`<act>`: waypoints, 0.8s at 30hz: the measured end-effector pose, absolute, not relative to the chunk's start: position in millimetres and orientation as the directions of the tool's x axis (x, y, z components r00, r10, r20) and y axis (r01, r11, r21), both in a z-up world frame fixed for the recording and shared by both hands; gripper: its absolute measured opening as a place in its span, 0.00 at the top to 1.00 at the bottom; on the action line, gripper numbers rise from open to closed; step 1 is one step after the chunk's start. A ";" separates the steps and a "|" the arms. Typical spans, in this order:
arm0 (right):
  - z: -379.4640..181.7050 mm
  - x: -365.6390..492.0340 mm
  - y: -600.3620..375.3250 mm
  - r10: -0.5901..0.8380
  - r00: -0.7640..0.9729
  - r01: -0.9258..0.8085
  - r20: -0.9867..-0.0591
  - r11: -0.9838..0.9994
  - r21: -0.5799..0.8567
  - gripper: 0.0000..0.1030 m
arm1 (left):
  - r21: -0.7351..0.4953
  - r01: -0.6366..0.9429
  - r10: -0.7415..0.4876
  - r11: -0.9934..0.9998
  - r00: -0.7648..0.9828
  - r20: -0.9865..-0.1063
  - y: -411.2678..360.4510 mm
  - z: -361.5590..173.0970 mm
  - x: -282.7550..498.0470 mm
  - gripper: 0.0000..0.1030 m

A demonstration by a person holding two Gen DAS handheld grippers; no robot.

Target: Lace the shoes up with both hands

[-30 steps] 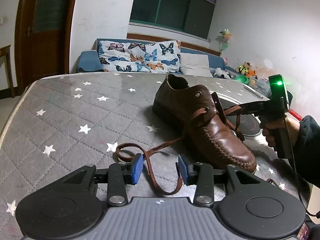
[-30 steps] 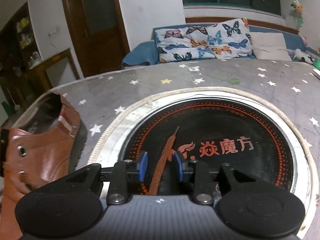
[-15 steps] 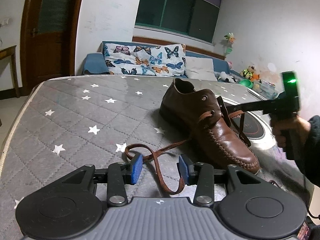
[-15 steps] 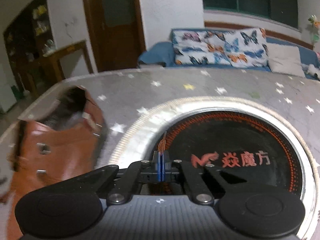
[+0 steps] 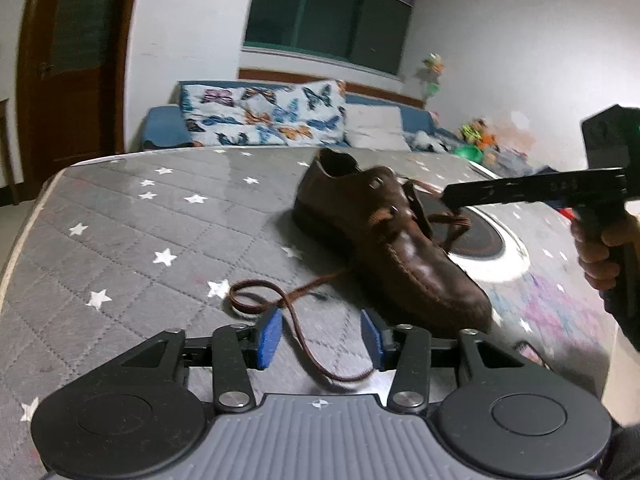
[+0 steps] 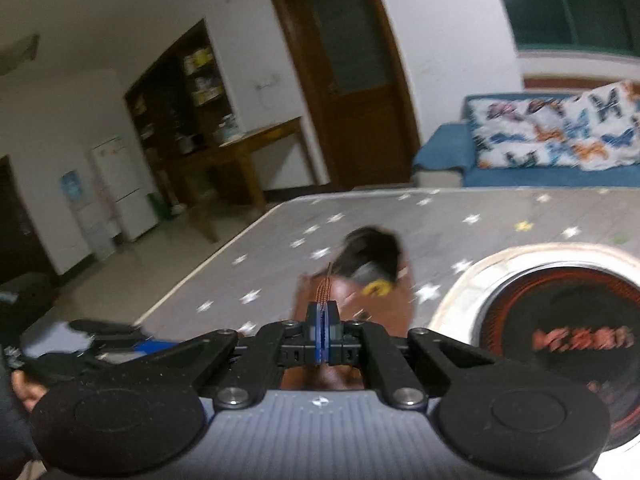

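My right gripper [image 6: 322, 322], fingers clenched on the lace tip [image 6: 323, 290], has swung from the black disc [image 6: 560, 320] to the shoe [image 5: 384, 236], ready for threading; left gripper [image 5: 320, 336] stays released.

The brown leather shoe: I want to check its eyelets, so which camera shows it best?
The left wrist view: the brown leather shoe lies whole in side profile on the star-patterned mat, eyelets and shoelace visible. The right wrist view shows only a motion-blurred heel opening, partly hidden behind the right gripper shut on the lace tip.
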State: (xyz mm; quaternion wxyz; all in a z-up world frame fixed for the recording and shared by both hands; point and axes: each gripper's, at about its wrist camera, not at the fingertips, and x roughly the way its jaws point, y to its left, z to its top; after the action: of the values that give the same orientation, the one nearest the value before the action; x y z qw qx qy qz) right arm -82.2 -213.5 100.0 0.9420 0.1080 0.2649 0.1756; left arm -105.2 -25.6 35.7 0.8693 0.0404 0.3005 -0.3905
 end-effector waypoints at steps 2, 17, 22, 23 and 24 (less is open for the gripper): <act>95.8 -84.2 -207.5 0.396 0.781 -0.292 -0.483 0.915 0.278 0.99 | -0.153 0.724 -0.662 0.672 0.496 -0.563 -27.5 35.7 -109.5 0.49; 69.2 -88.8 -178.2 0.348 0.734 -0.339 -0.583 0.932 0.129 0.90 | -0.099 0.749 -0.635 0.655 0.474 -0.609 -55.1 24.9 -125.7 0.35; 69.5 -90.3 -179.4 0.347 0.733 -0.337 -0.584 0.932 0.132 0.91 | -0.119 0.726 -0.611 0.677 0.465 -0.640 -61.6 19.2 -117.3 0.64; 69.4 -91.3 -179.8 0.347 0.733 -0.336 -0.585 0.933 0.132 0.93 | -0.126 0.720 -0.606 0.682 0.461 -0.648 -62.1 17.5 -115.5 0.70; 69.4 -92.3 -180.1 0.347 0.733 -0.336 -0.585 0.933 0.132 0.94 | -0.125 0.717 -0.602 0.686 0.463 -0.651 -62.1 16.6 -114.9 0.79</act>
State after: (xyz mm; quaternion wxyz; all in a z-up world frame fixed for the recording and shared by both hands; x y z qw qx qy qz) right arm -92.2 -180.1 69.4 0.9308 0.0088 0.3161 0.1833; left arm -114.9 -62.1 16.6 0.8512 0.0833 0.3443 -0.3872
